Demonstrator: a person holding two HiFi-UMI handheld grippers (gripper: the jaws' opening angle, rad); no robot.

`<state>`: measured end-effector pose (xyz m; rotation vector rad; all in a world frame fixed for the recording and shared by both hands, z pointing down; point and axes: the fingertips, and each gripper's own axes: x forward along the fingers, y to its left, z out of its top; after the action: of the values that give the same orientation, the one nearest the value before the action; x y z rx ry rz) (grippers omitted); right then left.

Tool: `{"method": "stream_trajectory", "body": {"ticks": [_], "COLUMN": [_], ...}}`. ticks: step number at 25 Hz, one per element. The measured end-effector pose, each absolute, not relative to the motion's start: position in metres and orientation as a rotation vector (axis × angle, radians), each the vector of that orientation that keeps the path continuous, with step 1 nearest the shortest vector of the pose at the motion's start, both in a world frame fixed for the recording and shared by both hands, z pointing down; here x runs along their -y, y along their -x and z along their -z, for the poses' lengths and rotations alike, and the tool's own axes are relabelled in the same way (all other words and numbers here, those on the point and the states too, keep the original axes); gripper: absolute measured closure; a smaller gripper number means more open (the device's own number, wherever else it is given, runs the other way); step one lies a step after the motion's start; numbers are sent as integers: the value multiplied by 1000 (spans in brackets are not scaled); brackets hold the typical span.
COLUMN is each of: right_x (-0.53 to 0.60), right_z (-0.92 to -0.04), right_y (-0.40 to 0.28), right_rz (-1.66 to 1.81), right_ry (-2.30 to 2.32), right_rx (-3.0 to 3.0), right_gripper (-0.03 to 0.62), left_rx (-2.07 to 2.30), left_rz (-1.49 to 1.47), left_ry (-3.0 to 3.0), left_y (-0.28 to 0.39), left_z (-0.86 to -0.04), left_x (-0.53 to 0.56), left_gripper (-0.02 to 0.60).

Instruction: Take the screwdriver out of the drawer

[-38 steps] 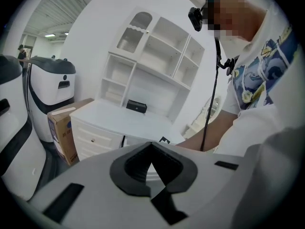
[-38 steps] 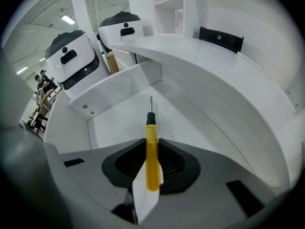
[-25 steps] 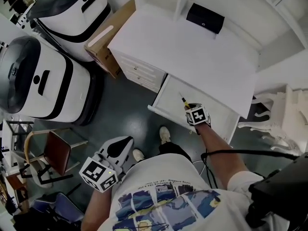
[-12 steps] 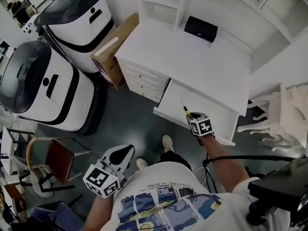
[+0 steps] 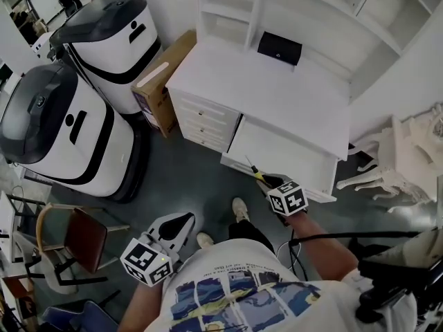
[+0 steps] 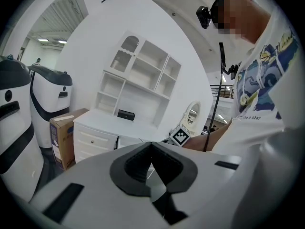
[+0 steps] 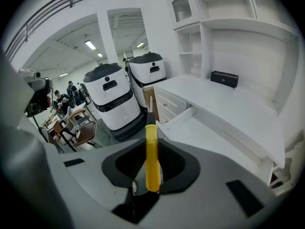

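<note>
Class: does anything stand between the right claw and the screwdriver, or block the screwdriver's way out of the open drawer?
Nothing visible does. The right claw is shut on the screwdriver, gripping its yellow handle. In the head view the tool sits at the front edge of the open drawer, with nothing over or around it.

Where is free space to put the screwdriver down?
The desktop is bare from the black box to its front edge; the open drawer is bare too. Left of it is crowded: two white machines, a carton.
</note>
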<state>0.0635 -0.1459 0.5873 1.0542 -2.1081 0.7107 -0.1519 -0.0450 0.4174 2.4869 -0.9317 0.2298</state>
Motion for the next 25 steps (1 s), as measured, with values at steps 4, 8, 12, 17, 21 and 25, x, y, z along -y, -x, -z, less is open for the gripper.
{"method": "stream_trajectory", "body": {"ticks": [4, 8, 12, 17, 21, 25], "right_x": [123, 105, 93, 81, 74, 69], "right_z": [-568, -553, -536, -523, -517, -511], "right_y": [-46, -29, -13, -1, 6, 16], "right_rz": [-705, -692, -660, -621, -614, -603], "right_ry": [-1037, -1014, -994, -968, -954, -937], "right_rx": [2144, 2172, 2203, 2231, 2246, 2269], "right_gripper": [497, 497, 497, 497, 497, 497], "left_rx": [907, 894, 881, 874, 876, 892], "left_rz": [-226, -218, -213, -212, -210, -214], "left_ry": [-2500, -2498, -2502, -2513, -2519, -2519], "left_y": [156, 161, 164, 164, 164, 169], "left_z": [-419, -422, -425, -426, -424, -424], "left_x": [34, 25, 18, 15, 14, 11], "left_gripper": [568, 569, 568, 568, 569, 569]}}
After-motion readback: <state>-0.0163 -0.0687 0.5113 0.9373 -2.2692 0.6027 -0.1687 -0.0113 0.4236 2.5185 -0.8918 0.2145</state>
